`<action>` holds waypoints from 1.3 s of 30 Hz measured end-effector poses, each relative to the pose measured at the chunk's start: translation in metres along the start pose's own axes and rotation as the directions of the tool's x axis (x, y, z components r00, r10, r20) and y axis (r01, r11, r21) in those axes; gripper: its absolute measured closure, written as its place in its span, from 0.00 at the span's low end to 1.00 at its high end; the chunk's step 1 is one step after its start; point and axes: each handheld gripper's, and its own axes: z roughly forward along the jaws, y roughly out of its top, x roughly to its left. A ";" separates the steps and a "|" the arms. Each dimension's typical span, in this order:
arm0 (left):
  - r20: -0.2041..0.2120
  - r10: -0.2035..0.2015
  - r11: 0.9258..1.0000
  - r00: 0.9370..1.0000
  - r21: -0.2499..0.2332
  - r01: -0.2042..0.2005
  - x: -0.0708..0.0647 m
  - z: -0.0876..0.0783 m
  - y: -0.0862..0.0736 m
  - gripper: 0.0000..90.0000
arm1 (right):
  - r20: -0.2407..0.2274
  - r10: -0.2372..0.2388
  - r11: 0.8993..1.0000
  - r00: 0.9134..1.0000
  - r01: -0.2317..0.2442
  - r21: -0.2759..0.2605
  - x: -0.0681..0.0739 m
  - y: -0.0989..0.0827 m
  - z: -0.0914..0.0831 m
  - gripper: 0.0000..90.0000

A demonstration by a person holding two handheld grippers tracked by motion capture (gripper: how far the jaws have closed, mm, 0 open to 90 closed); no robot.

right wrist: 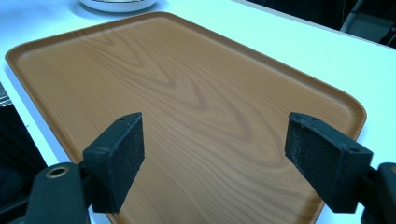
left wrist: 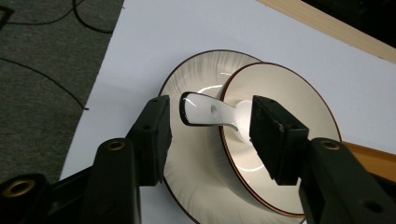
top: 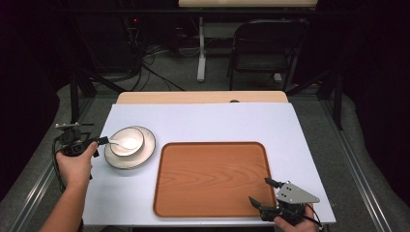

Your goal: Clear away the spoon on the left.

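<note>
The worktop (top: 203, 121), covered in white, is carrying everything within the person's reach, and the wooden tray (top: 212, 179) is lying flat at its near middle, bare, probably waiting as the place where the dishes are to go. Left of the tray and just apart from it, the plate (top: 145, 157) is sitting on the white surface with the bowl (top: 137, 140) resting on it, set toward one side. The spoon (top: 124, 142) is lying in the bowl, its handle sticking out over the rim toward the left claw (left wrist: 208, 126), which makes it easy to reach. That claw is standing spread on either side of the handle, its pads not pressing. The right claw (right wrist: 215, 154) is hovering spread over the tray's near right corner, pinching nothing, seemingly idling.
</note>
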 end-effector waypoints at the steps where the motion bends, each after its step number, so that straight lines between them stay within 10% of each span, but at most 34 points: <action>1: 0.000 0.000 1.000 1.000 -0.004 0.000 0.001 0.001 -0.001 0.52 | 0.000 0.000 1.000 1.000 0.000 0.000 0.000 0.000 0.000 0.22; 39: 0.023 -0.052 0.994 0.998 -0.096 0.054 -0.006 0.041 -0.013 0.68 | -0.003 -0.003 1.000 1.000 0.003 0.002 0.000 0.000 -0.001 0.22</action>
